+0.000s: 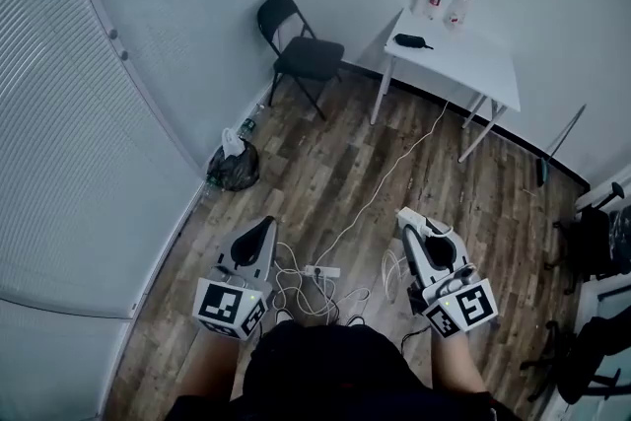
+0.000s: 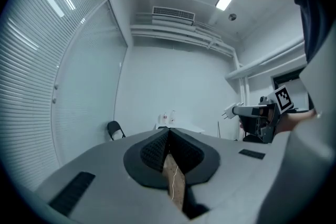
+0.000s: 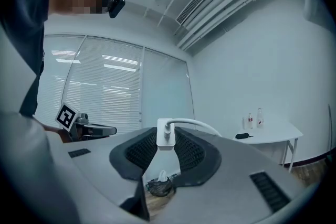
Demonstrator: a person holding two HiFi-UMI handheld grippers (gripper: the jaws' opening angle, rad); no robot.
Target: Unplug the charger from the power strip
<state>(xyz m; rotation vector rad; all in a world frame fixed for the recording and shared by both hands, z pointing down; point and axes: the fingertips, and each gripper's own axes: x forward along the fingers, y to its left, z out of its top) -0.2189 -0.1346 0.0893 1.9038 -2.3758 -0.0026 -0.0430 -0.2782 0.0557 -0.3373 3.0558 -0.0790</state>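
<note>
Item: white block-shaped plastic charger (image 3: 165, 140), clamped between the part-open jaws of the right gripper (image 3: 164, 132), unplugged. White oblong plastic power strip (image 1: 322, 271) lies on the floor at six o'clock. Left gripper (image 2: 168, 138) jaws closed together, empty. Risk: the trailing white cable (image 3: 202, 125) snags and the charger slips.

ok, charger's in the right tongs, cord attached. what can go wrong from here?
1. The right tongs pinch only the small white charger. Its white cord arcs off sideways, so a tug on it could twist the charger out of the grip.
2. Loose white cables lie tangled around the white power strip on the floor by the person's feet. Stepping could snag them or drag the strip.
</note>
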